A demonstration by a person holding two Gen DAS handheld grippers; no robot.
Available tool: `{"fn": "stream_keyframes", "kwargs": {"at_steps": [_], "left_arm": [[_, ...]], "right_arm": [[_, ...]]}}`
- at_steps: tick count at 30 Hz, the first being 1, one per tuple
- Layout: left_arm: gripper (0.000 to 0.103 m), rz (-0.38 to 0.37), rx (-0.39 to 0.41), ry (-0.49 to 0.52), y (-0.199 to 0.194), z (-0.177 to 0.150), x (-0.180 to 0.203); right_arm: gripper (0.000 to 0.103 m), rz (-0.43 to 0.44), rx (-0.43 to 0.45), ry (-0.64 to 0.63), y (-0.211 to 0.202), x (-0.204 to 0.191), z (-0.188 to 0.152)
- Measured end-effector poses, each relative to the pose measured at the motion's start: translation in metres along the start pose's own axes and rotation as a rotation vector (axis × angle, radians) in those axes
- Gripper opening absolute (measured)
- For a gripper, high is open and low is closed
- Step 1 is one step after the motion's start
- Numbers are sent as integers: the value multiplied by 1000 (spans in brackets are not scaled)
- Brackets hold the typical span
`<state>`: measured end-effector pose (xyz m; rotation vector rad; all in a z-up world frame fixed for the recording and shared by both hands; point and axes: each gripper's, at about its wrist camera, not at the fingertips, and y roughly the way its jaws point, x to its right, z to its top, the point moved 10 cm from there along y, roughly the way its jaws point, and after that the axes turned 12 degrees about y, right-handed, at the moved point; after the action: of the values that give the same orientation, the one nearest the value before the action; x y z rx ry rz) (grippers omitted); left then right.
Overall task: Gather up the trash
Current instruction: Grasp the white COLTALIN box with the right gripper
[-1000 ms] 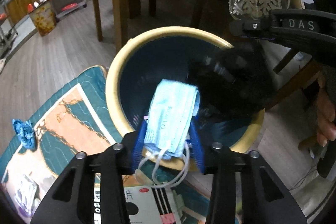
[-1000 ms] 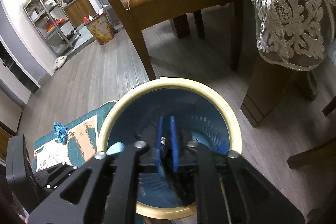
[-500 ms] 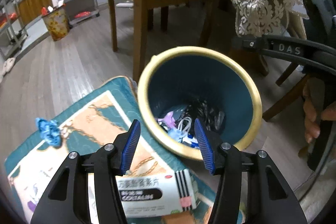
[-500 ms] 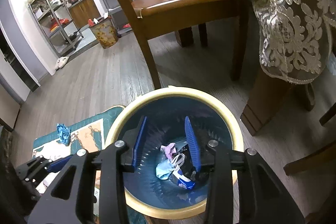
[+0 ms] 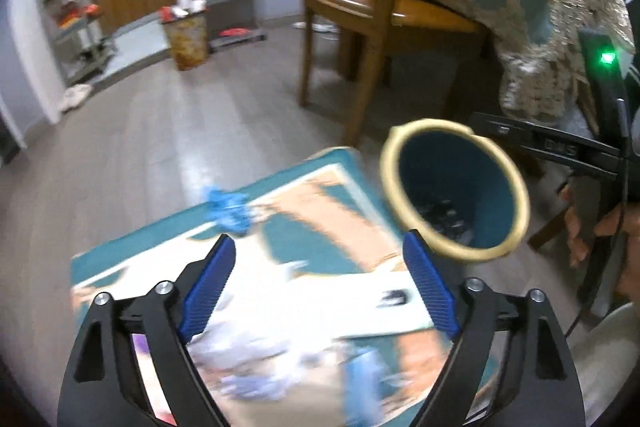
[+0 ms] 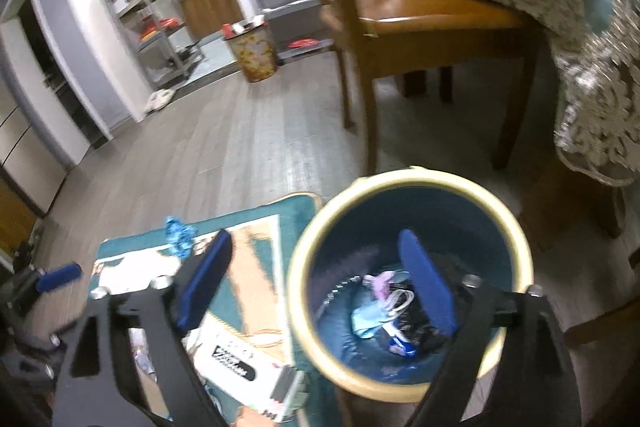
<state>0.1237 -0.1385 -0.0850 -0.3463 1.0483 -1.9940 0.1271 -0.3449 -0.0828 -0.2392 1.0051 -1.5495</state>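
Observation:
A blue bin with a yellow rim (image 5: 456, 251) (image 6: 516, 243) stands on the floor beside a patterned teal mat (image 5: 320, 215) (image 6: 256, 267). The light blue mask (image 6: 366, 321) lies inside the bin among other trash. A crumpled blue scrap (image 5: 226, 209) (image 6: 178, 233) lies on the mat's far edge. A white box (image 5: 384, 307) (image 6: 236, 363) and blurred white and blue litter (image 5: 256, 359) lie on the mat. My left gripper (image 5: 318, 287) is open and empty above the mat. My right gripper (image 6: 316, 279) is open and empty above the bin's left rim.
A wooden chair (image 5: 360, 11) (image 6: 420, 27) and a table with a lace-edged cloth (image 5: 560, 39) (image 6: 592, 67) stand behind the bin. A patterned bin (image 5: 186, 39) (image 6: 252, 53) and metal shelves (image 6: 152, 27) stand far back on the grey wood floor (image 5: 140, 155).
My left gripper let the mask drop into the bin, opened wide and swung back left over the mat. My right gripper opened, released its dark item and rose, shifting left.

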Motion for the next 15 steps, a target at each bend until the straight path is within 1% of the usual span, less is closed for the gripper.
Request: {"fn": "stream_keyframes", "kwargs": {"at_steps": [2,6,7,10,11,13,15], "left_arm": [[89,53,-8,-28,-15,-13,-31],[91,91,6,-118,-30,-37,-75],[91,107,6,-134,-30,-45,-86],[91,146,-7,-140,-22,-63,-109],[91,156,-15,-142,-18,-68,-114],[91,190,-56,-159,-7,-83,-130],[91,201,-105,-211,6,-100,-146]], "right_arm": [[92,15,-1,-53,1,-16,-6],[92,61,-41,-212,11,-48,-32],[92,69,-69,-257,17,-54,-43],[92,96,-147,-383,32,-67,-75],[92,103,-166,-406,35,-70,-82],[92,109,-234,-464,46,-70,-104],[92,100,-292,-514,54,-67,-125]]}}
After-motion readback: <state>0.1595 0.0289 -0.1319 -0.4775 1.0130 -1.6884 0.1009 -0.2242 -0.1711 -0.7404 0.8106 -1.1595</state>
